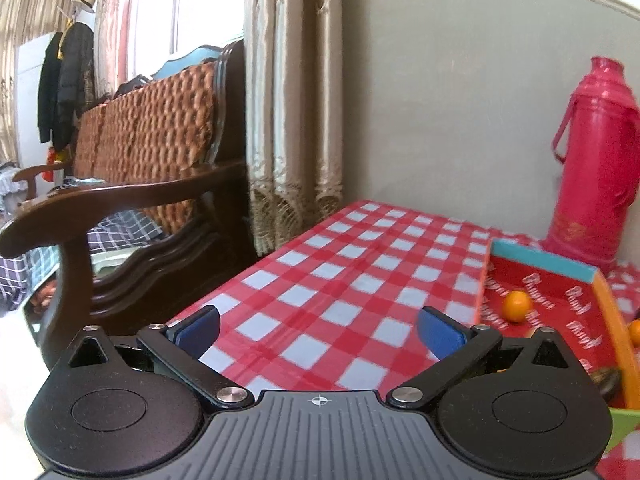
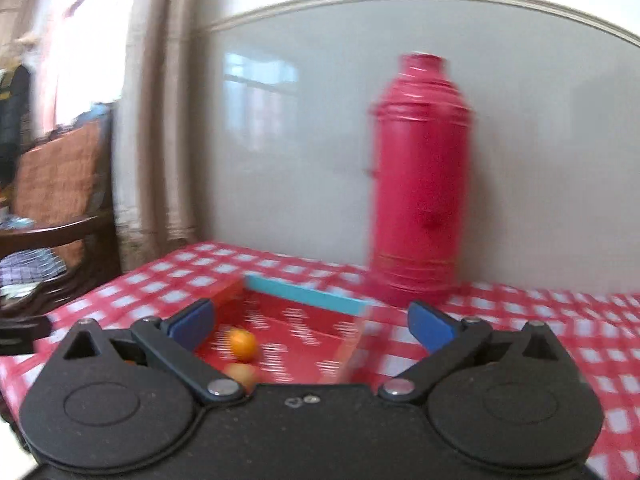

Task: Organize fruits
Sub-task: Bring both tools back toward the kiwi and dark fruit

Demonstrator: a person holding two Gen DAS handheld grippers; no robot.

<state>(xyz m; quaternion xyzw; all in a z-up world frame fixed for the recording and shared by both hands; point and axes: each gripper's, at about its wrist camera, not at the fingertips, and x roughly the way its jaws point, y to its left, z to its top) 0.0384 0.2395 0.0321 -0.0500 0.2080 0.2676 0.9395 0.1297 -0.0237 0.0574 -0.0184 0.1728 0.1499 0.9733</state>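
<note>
Glossy plastic flask (image 2: 420, 184), wood armrest (image 1: 120, 204)

Counted around the red box (image 1: 552, 300) as landmark: one box on the bench (image 1: 340, 264). In the left wrist view, one orange fruit (image 1: 517, 306) lay inside it, with a second orange one (image 1: 635, 332) just past its orange wall at the frame edge. In the right wrist view, two orange fruits sat inside, one (image 2: 243, 345) behind the other (image 2: 242, 376). One pink thermos flask (image 2: 420, 184) stood behind the box. One wooden armchair (image 1: 132, 216) stood well to its left, as did two curtain panels (image 1: 292, 100)
</note>
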